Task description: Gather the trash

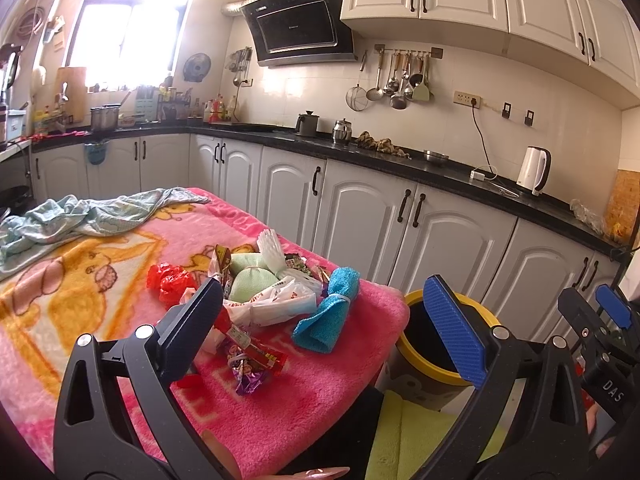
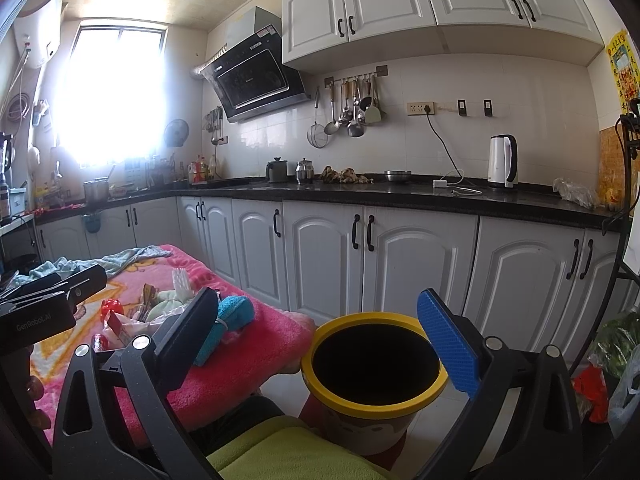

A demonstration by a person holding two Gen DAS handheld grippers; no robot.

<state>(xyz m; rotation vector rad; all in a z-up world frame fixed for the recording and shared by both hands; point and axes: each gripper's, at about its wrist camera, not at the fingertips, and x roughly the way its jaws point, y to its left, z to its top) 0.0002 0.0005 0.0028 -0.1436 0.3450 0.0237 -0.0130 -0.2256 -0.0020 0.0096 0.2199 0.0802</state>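
Kitchen cabinets point(image 2: 328, 236): pale doors with dark handles run along the far wall under a black worktop point(image 2: 400, 194).
Pink blanket point(image 1: 304, 400): covers the counter on the left side; cartoon print in yellow, with a pale blue cloth point(image 1: 80, 216) crumpled at its far end.
Bin point(image 2: 374, 396): yellow-rimmed, open, dark inside; it stands on the floor just beside the blanket's near corner, on the right.
Trash pile point(image 1: 256, 292): heaped on the blanket near that corner, close to the bin.
Blue towel roll point(image 1: 328, 312): tied with a white band, lying at the right edge of the pile, nearest the bin.
White plastic bag point(image 1: 276, 304): printed, twisted, in the middle of the pile, touching the towel roll.
Green pouches point(image 1: 252, 276): two pale ones side by side behind the bag.
Red plastic point(image 1: 168, 280): crumpled at the pile's left.
Snack wrappers point(image 1: 252, 364): red and purple, at the near side of the pile.
Left gripper point(image 1: 328, 328): held above the blanket's near corner, fingers spread wide, nothing between them; the pile and towel roll show through the gap.
Right gripper point(image 2: 316, 340): hangs over the bin, fingers wide apart and empty; the bin's mouth shows between them.
Kettle point(image 2: 503, 162): white, on the worktop at the right.
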